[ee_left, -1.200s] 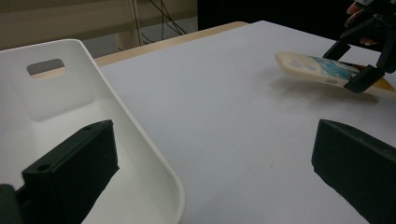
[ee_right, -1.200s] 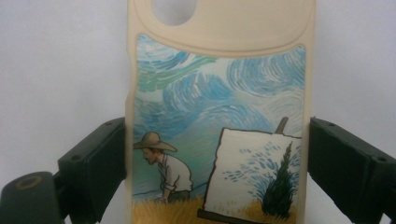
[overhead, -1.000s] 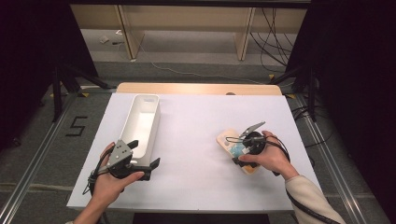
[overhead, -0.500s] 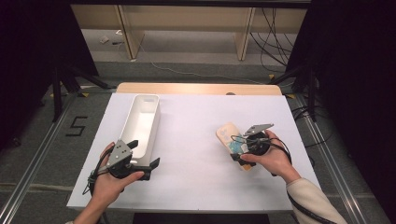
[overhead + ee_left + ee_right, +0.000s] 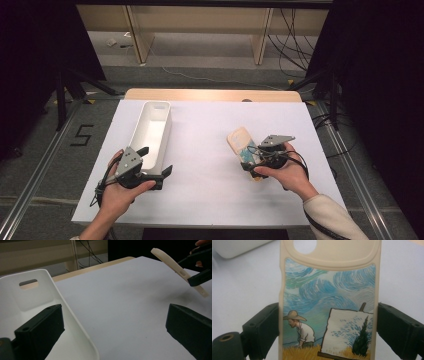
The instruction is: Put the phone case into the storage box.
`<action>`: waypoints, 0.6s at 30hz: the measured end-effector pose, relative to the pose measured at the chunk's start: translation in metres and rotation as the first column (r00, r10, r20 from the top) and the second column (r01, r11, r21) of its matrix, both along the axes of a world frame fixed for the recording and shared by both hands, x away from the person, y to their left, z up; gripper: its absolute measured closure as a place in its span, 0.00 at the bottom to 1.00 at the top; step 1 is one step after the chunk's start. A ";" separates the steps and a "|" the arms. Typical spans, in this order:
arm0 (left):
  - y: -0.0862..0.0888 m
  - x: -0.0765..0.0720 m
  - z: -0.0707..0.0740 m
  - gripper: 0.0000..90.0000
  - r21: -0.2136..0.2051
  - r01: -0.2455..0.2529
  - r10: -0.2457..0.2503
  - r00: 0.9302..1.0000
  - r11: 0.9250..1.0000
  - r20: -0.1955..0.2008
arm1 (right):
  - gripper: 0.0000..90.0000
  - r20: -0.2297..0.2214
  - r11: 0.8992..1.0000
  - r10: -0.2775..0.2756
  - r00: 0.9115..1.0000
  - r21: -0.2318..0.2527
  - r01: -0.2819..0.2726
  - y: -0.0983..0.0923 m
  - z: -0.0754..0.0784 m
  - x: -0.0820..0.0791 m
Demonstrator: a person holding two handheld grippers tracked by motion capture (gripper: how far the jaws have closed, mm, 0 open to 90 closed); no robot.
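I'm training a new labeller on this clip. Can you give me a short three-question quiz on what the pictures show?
1. True or false: the phone case lies flat on the table.
2. What straddles the near wall of the white bin? A) the left gripper B) the right gripper C) a cable
3. Fill in: the picture on the case shows a painter in a straw ____ beside an easel.

Key:
1. False. The right gripper's jaws clamp its two long edges, and the left gripper view shows it tilted up off the table.
2. A. Its jaws stand open, one inside the bin and one outside.
3. hat
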State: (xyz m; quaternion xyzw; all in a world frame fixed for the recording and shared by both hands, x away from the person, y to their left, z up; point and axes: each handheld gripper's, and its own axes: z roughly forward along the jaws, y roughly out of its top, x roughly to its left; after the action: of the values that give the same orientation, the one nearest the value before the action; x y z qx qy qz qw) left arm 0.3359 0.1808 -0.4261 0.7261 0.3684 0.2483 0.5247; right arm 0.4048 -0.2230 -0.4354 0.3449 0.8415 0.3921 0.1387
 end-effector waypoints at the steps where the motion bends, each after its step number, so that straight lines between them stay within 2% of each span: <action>1: -0.002 0.001 0.001 0.02 -0.004 0.004 -0.004 1.000 1.000 0.000 | 0.12 0.007 1.000 0.003 1.000 0.008 -0.003 0.001 0.000 -0.001; 5: -0.012 0.007 0.008 0.02 -0.009 0.023 -0.023 1.000 1.000 0.011 | 0.12 0.043 0.999 -0.001 0.999 0.041 -0.001 0.005 0.002 -0.004; 9: -0.026 0.016 0.018 0.02 -0.014 0.047 -0.047 0.999 0.999 0.025 | 0.12 0.055 0.998 -0.007 0.998 0.068 0.003 0.007 0.003 -0.006; 18: -0.058 0.031 0.029 0.04 -0.030 0.112 -0.112 0.994 0.993 0.022 | 0.12 0.089 0.996 -0.014 0.996 0.093 0.005 0.012 0.004 -0.009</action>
State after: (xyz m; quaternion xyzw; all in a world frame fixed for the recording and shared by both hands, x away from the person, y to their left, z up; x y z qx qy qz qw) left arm 0.3666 0.1227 -0.3972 0.7348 0.3255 0.2203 0.5528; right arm 0.3957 -0.2112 -0.4317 0.3370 0.8136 0.4453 0.1621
